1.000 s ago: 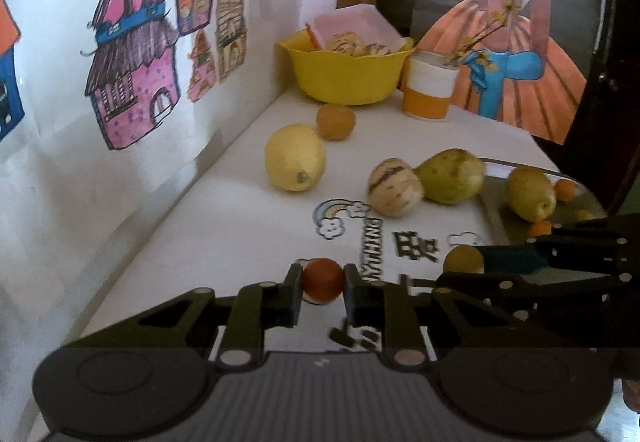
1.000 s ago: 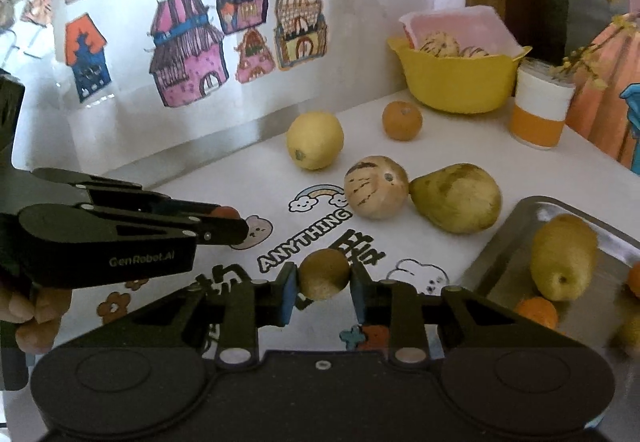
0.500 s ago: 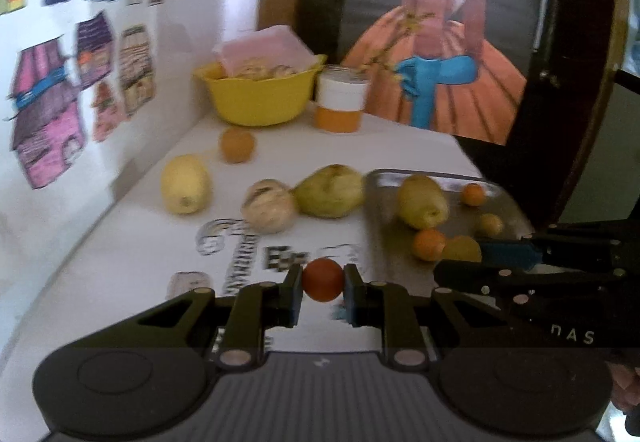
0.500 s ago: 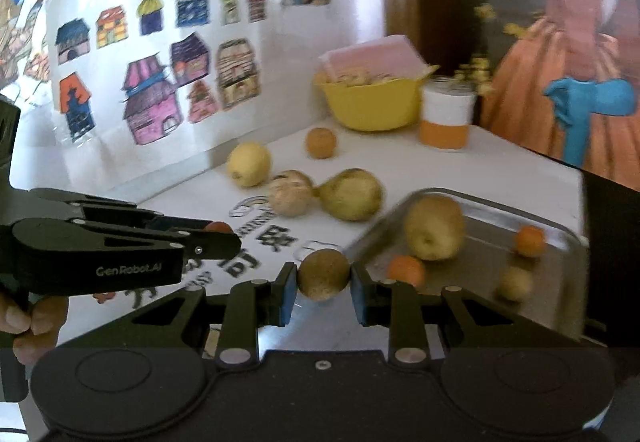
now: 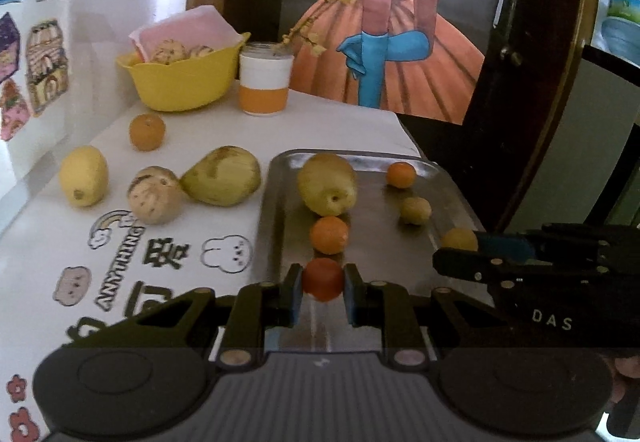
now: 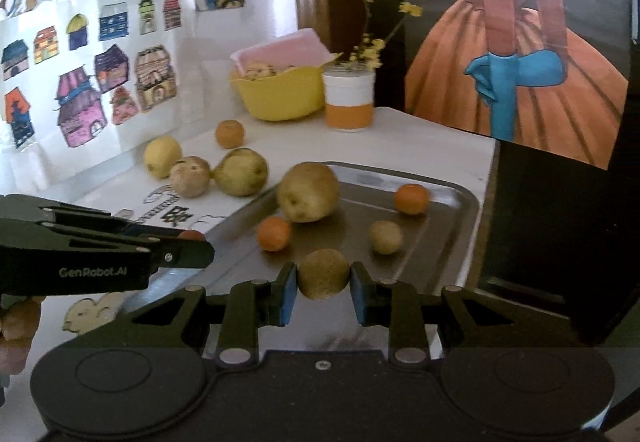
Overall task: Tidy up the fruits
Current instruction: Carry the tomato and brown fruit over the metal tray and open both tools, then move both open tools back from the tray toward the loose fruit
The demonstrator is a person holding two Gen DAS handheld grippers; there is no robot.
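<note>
White tabletop (image 5: 328, 122) runs ahead of both my tongs, with cartoon stickers on it and house drawings on the wall to my left. My left gripper (image 5: 322, 296) is clenched on a small red fruit (image 5: 322, 279), the two pads pressed against its sides with only the fruit's own width between them; it hangs over the near edge of the metal tray (image 5: 448, 182). My right gripper (image 6: 324, 292) is clamped the same way on a small brownish-yellow fruit (image 6: 323, 273), also over the tray's near part, and from the left view it reaches in from the right side. Just ahead of my left tongs, inside the tray, lie an orange fruit (image 5: 329, 235), a big yellow-green pear (image 5: 327, 184), a second little orange (image 5: 401, 174) and a small yellowish fruit (image 5: 416, 210). Off to the left of the tray, on bare table, sit another pear (image 5: 222, 176), a striped round melon (image 5: 155, 195) touching it, a lemon (image 5: 84, 176) and an orange (image 5: 147, 131) (none in the tray). Far ahead stand a yellow bowl (image 5: 182, 80) and a white-and-orange cup (image 5: 265, 80).
</note>
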